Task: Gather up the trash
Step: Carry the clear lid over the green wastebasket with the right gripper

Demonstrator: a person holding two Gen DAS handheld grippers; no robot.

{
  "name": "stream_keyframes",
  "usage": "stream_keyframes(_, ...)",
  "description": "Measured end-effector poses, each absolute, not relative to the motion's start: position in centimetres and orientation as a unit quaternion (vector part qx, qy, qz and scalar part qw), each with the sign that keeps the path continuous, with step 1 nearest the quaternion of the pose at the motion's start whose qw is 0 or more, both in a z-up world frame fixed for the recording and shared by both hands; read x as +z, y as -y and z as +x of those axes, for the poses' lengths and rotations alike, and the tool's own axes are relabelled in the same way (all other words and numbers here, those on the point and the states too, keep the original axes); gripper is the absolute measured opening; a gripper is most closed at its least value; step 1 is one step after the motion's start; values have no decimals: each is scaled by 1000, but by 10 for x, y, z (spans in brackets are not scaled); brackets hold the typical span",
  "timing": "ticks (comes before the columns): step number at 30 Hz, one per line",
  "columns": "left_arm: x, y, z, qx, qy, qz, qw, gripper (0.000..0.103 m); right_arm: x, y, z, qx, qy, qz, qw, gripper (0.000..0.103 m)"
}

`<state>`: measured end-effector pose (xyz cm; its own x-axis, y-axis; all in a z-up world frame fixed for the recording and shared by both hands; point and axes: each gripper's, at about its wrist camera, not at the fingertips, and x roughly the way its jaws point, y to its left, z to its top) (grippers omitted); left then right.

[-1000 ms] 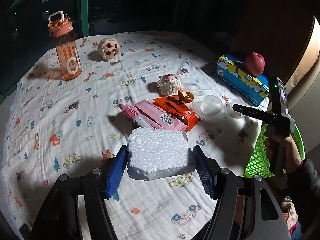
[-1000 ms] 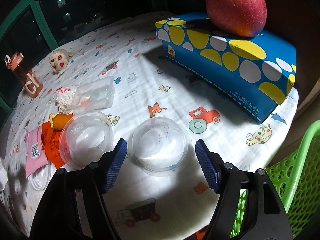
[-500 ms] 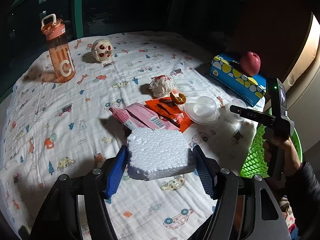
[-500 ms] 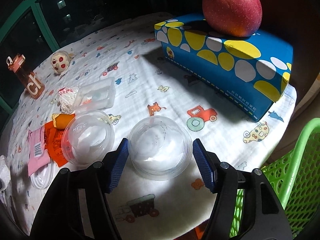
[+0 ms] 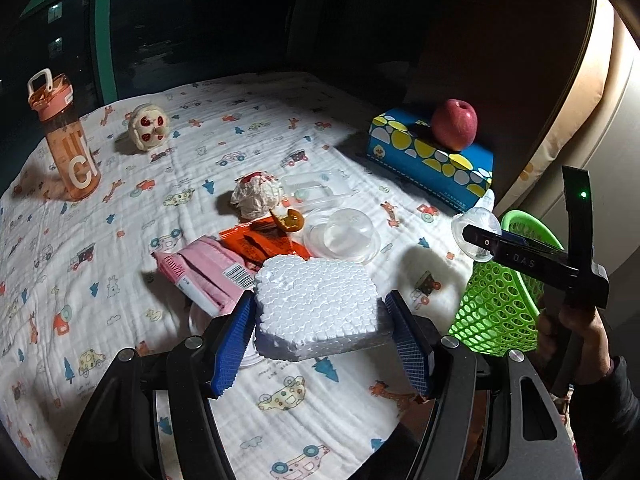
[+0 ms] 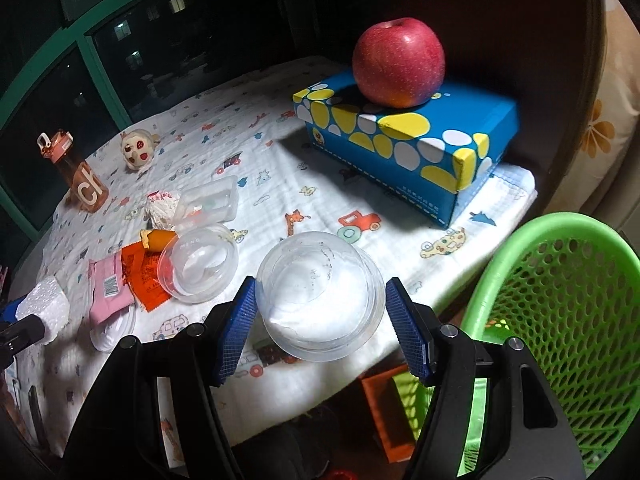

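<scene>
A white foam block [image 5: 316,288] hangs above the cloth-covered table, with my left gripper [image 5: 320,300] shut on it. My right gripper [image 6: 321,284] is shut on a clear plastic cup [image 6: 320,304], lifted off the table at its near right edge, beside the green mesh basket [image 6: 560,280]. The left wrist view shows that cup [image 5: 474,220] just above the basket [image 5: 504,292]. On the table lie a pink wrapper [image 5: 208,272], an orange wrapper [image 5: 264,244], crumpled paper [image 5: 256,196], an orange peel [image 5: 290,220], a clear dome cup [image 5: 344,236] and a clear box [image 5: 316,188].
An orange bottle [image 5: 68,140] and a small round toy [image 5: 148,128] stand at the far left. A blue tissue box [image 5: 432,160] with a red apple [image 5: 454,124] on it sits at the right. A hand [image 5: 576,320] holds the right gripper near the basket.
My right gripper's jaws closed on the clear cup and lifted it off the cloth toward the basket. My left gripper carried the foam block rightward; the table items shifted left in its view.
</scene>
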<state>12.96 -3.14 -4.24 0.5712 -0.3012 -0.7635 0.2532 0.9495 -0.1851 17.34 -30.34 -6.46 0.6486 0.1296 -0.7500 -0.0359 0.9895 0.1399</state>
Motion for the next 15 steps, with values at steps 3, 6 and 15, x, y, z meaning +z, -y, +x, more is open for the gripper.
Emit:
stream_keyframes(3,-39,46,132,-172,-433,-20,885,64,-58,313,161,35,-410,55,910,65)
stream_keyframes(6,-35,64,136,-189,-429,-14,883,64,-54,326,149,22,-403,62,913,65)
stream_keyframes(15,-26,115,141,-237,-423,9,875,64,-51,373,110,-28,-395,68,916,65)
